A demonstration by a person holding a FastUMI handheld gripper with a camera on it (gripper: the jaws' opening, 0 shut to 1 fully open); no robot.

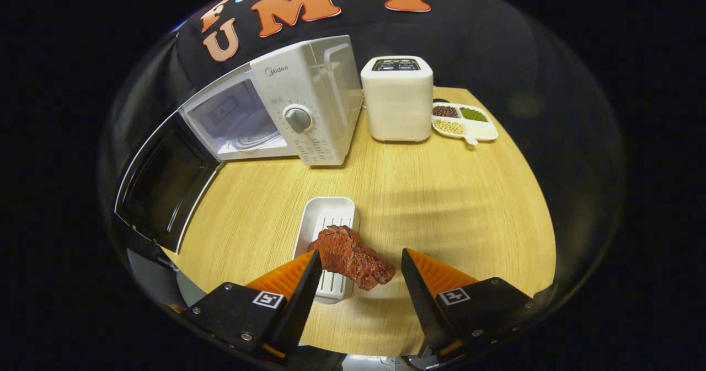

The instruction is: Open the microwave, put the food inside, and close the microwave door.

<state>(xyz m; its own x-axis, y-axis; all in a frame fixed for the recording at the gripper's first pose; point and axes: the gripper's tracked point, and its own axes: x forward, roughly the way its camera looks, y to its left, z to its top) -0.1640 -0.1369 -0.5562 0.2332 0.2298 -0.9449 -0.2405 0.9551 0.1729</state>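
A brown piece of meat (352, 257) lies across the near end of a white ribbed tray (325, 219) on the wooden table (441, 205). My gripper (361, 263) is open, its fingertips either side of the meat: the left one close against it, the right one a gap away. Beyond the tray stands a white microwave (309, 106). Its door (162, 181) is swung wide to the left, and the lit cavity (234, 120) with its glass turntable shows.
A white toaster (397, 98) stands right of the microwave. Further right lies a white divided dish (463, 122) with beans and grains. The table's curved edge runs along the right and near side.
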